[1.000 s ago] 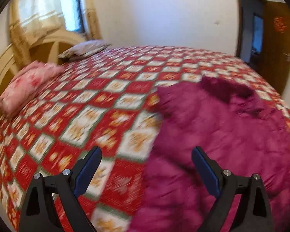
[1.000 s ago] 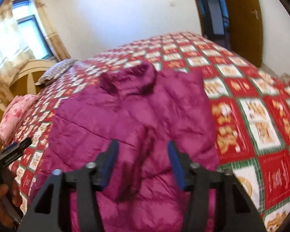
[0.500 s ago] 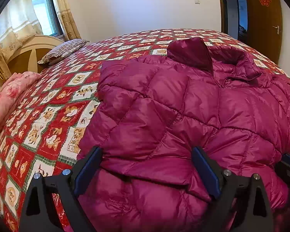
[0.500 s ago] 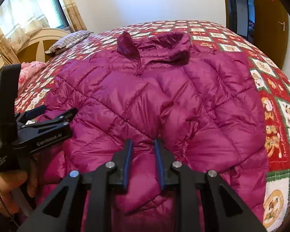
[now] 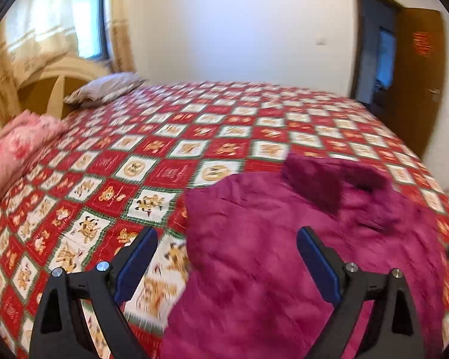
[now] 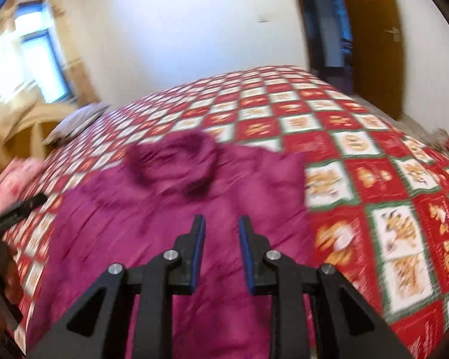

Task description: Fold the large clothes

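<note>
Now we see jacket (image 6: 170, 239) flat on bed (image 5: 170, 149); left hand-held gripper (image 5: 227, 257) spread wide, right hand-held gripper (image 6: 221, 233) narrowly parted, pinching nothing.

The jacket (image 6: 176, 227) is lying on the bedspread (image 5: 176, 149), its collar (image 6: 176, 161) pointing toward the far wall. Left of it, two pillows (image 5: 104, 88) are resting by the headboard (image 5: 51, 80), with a window (image 5: 86, 21) sitting behind. A door (image 5: 416, 71) is standing at the far right. The left gripper (image 5: 226, 261) is hovering over the jacket's left edge, and the right gripper (image 6: 221, 236) is hanging over its middle.
</note>
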